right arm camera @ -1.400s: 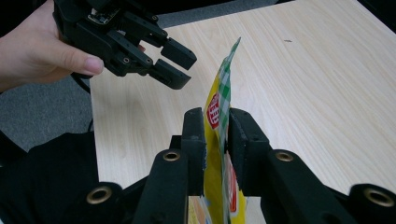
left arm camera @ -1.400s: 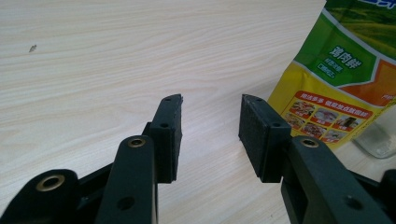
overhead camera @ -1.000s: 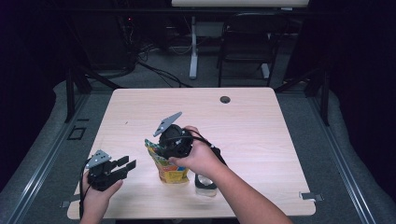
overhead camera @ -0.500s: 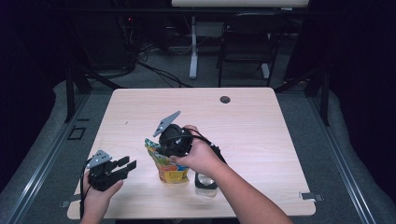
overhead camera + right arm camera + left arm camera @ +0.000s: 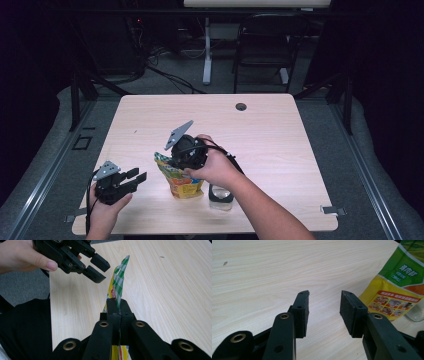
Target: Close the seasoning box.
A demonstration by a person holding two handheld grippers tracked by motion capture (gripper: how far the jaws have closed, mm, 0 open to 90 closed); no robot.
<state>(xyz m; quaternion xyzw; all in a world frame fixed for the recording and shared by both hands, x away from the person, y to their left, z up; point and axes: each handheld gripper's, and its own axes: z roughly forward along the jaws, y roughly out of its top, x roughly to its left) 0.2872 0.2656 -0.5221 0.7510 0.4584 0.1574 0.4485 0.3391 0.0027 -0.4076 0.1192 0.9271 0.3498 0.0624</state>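
Note:
A yellow and green snack bag [image 5: 182,185] stands upright near the front middle of the table. My right gripper [image 5: 172,160] comes at it from above and the right. In the right gripper view its jaws [image 5: 117,302] have just been closing and now pinch the bag's green checked top edge [image 5: 119,282] flat between the pads. My left gripper [image 5: 137,176] hovers just left of the bag, open with nothing between its pads [image 5: 302,307]. The bag's printed face [image 5: 397,290] lies off to the right of them. The left gripper [image 5: 98,268] also appears beyond the bag's top.
A small clear jar [image 5: 221,194] stands right of the bag, under the right forearm, its edge [image 5: 415,315] just behind the bag. The wooden table [image 5: 280,130] has a cable hole [image 5: 241,106] near its far edge. A chair [image 5: 265,45] stands beyond.

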